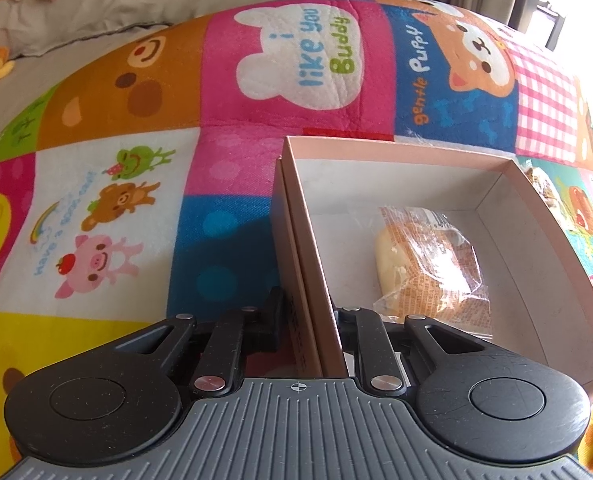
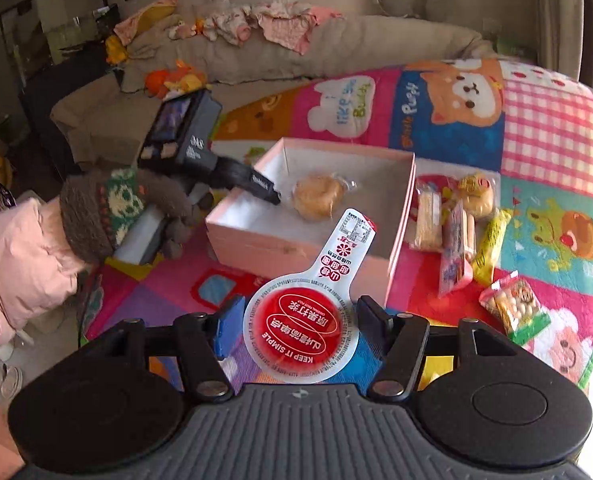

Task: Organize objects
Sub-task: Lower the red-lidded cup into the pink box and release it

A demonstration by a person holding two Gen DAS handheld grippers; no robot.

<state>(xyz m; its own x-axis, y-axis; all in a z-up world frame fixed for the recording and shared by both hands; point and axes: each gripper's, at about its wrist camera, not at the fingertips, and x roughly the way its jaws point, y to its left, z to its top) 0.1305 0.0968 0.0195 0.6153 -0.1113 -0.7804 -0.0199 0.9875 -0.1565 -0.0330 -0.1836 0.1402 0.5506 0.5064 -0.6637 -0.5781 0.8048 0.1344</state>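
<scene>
step: loading snacks into box | left gripper (image 1: 302, 334): clenched on near wall of pink box (image 1: 408, 152) | right gripper (image 2: 296, 330): grasping red-lidded jelly cup (image 2: 302, 338), box ahead | next: carry forward over box, release beside wrapped bun (image 2: 318, 196)

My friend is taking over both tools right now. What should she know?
Left tool: clamped on the box wall, steadying it.
Right tool: holding a red jelly cup near the box's front.
Done: one wrapped bun is in the box.
Left: drop the cup in, then pack the snacks lying on the mat right of the box.
</scene>
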